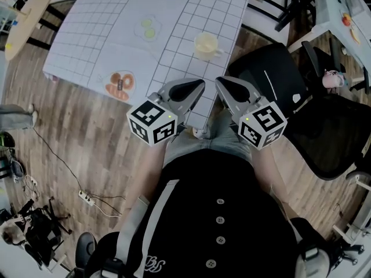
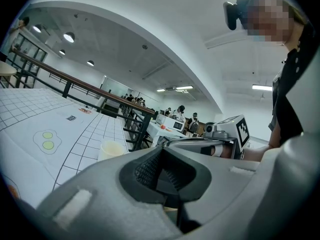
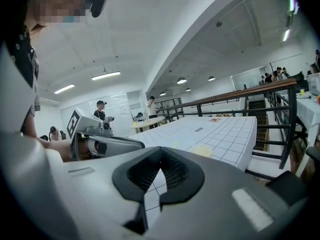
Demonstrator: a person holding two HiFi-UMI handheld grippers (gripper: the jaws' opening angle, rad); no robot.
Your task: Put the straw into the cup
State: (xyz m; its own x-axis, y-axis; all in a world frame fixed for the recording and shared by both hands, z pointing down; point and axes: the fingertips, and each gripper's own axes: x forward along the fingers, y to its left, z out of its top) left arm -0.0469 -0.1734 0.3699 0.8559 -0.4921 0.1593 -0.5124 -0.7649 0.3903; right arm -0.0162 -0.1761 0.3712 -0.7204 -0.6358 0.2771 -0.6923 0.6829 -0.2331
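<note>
A pale yellow cup (image 1: 206,44) stands upright on the white gridded table cloth (image 1: 116,33), near the table's right side; it also shows in the left gripper view (image 2: 111,149) and the right gripper view (image 3: 201,150). My left gripper (image 1: 200,84) and right gripper (image 1: 219,82) hover side by side over the table's near edge, short of the cup. Both point slightly down toward the table, both are shut, and nothing is between the jaws of either. From the left gripper (image 2: 162,174) I see the right one's marker cube (image 2: 235,130). No straw shows in any view.
On the cloth are an orange food print (image 1: 120,84) and two green circles (image 1: 148,28). A black office chair (image 1: 278,80) stands right of the table. A cable and power strip (image 1: 87,198) lie on the wooden floor at the left. A railing (image 3: 235,96) runs beyond the table.
</note>
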